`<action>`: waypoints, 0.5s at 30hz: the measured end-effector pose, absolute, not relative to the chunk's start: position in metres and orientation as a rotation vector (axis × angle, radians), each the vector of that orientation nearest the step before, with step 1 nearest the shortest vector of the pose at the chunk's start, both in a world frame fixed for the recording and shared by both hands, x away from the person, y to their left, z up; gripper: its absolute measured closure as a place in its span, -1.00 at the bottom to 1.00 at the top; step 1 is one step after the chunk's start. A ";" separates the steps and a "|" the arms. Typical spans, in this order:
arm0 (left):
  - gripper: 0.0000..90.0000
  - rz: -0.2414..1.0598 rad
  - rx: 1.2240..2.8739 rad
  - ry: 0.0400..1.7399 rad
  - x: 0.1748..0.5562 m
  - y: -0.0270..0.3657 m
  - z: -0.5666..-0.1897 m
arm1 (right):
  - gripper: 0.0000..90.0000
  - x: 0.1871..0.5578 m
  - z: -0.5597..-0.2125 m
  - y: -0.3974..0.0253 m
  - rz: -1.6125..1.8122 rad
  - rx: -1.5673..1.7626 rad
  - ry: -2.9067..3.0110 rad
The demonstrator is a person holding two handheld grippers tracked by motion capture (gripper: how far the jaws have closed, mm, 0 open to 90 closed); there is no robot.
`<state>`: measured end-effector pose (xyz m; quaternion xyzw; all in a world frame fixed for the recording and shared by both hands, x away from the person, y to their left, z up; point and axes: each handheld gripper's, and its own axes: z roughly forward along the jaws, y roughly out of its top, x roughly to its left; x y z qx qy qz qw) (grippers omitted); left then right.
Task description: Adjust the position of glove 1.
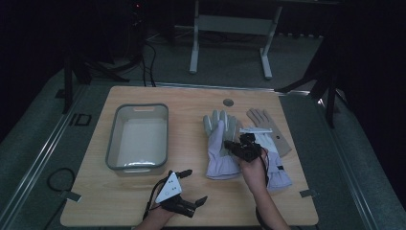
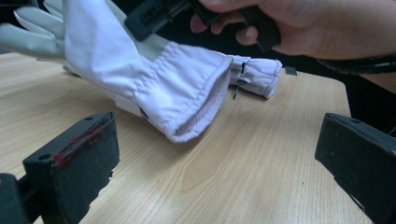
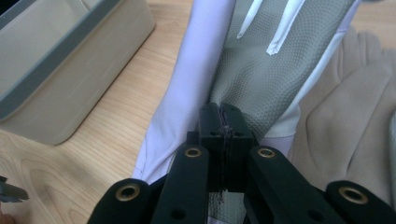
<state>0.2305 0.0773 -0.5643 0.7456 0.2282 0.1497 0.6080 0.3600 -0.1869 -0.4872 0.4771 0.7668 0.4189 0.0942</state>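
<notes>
Though the room is dim, the work shown is plainly the pale ski glove beside the grey bin.

Landmark: grey bin, on the wooden table.
Glove in hand: lilac-and-grey glove, lying flat just right of the bin, fingers pointing away from the person.
Right gripper: jaws pressed together, pinching what looks like a fold of the glove's palm fabric; the exact bite is hard to make out.
Left gripper: jaws wide apart, holding nothing, near the bin's front corner and facing the glove's open cuff.
Handling: light, padded and limp; it should sag and drape when lifted. The gathered cuff or a palm fold gives the surest hold.
Other things: a second matching glove and a tan glove, both farther right of the bin.
In the way: little between glove and bin; the neighbouring glove lies close and could be dragged along.
</notes>
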 end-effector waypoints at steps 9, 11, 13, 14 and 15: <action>-1.00 0.344 1.720 0.526 0.231 0.077 -0.564 | 0.97 0.378 -0.514 -0.173 1.171 1.417 2.315; -1.00 0.342 1.719 0.527 0.231 0.077 -0.564 | 0.97 0.384 -0.521 -0.173 1.146 1.416 2.331; -1.00 0.339 1.719 0.528 0.231 0.077 -0.564 | 0.96 0.389 -0.527 -0.172 1.120 1.420 2.350; -1.00 0.339 1.719 0.528 0.231 0.077 -0.564 | 0.95 0.391 -0.530 -0.172 1.107 1.414 2.360; -1.00 0.340 1.719 0.527 0.231 0.078 -0.564 | 0.93 0.392 -0.533 -0.172 1.090 1.405 2.367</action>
